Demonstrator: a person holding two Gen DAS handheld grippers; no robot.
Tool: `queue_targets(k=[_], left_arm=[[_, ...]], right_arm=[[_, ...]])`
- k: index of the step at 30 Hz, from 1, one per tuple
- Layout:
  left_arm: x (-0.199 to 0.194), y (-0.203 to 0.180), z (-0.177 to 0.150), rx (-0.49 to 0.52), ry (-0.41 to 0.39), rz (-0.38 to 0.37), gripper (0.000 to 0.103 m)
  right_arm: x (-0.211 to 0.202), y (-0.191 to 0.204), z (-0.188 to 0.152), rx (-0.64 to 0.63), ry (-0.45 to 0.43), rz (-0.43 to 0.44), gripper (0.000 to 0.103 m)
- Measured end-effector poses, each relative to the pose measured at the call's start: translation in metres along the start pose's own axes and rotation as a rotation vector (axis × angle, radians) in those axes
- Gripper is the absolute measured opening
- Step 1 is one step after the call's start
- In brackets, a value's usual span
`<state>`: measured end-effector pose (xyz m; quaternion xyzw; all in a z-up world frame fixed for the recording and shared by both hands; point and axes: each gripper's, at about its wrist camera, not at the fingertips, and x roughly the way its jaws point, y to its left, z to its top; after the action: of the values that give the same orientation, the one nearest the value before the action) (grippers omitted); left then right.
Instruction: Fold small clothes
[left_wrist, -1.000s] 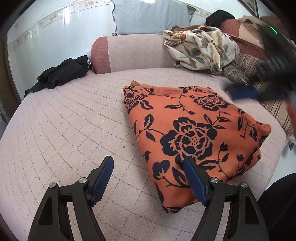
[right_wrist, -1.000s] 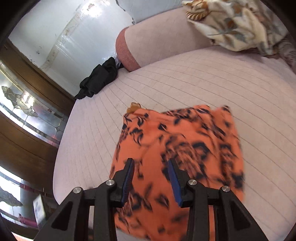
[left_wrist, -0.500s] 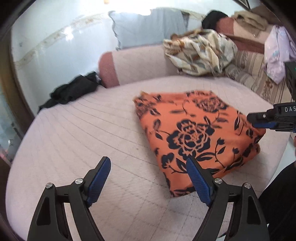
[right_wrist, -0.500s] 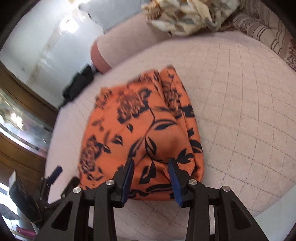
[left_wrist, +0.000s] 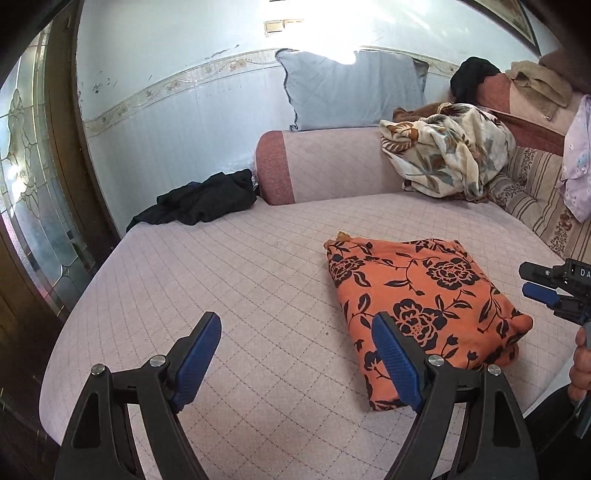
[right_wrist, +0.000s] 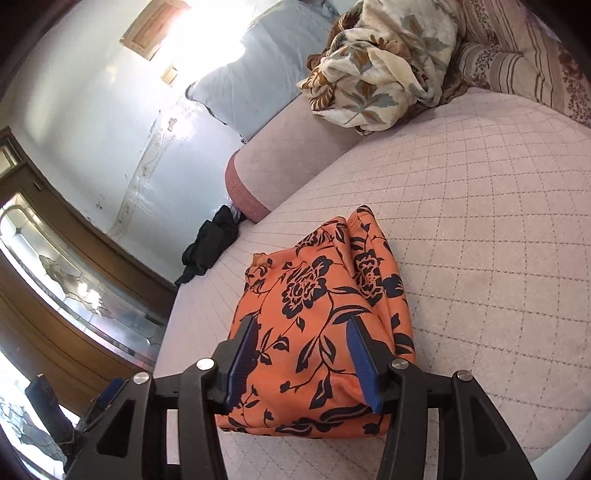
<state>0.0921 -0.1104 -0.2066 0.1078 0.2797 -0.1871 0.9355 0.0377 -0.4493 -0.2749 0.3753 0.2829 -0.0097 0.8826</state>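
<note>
Claws (left_wrist: 295, 360) (right_wrist: 301, 360) have drawn back, spread, from folded orange garment (left_wrist: 424, 299).

A pale pink quilted bed (left_wrist: 229, 280) fills the lower frame. Right of centre on it lies a folded orange garment (left_wrist: 424, 295) with a black flower print. A crumpled black garment (left_wrist: 199, 201) lies at its far left edge, beside the bolster (left_wrist: 332, 162).
</note>
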Motion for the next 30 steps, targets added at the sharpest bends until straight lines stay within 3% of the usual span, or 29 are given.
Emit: queue_targets(k=[11, 30], left_arm=[[-0.005, -0.021, 0.012, 0.021, -0.007, 0.007, 0.084], [0.007, -0.034, 0.013, 0.019, 0.033, 0.006, 0.084]], right_arm=[[-0.011, -0.01, 0.005, 0.055, -0.033, 0.069, 0.059], [-0.015, -0.013, 0.007, 0.06, -0.024, 0.104, 0.06]])
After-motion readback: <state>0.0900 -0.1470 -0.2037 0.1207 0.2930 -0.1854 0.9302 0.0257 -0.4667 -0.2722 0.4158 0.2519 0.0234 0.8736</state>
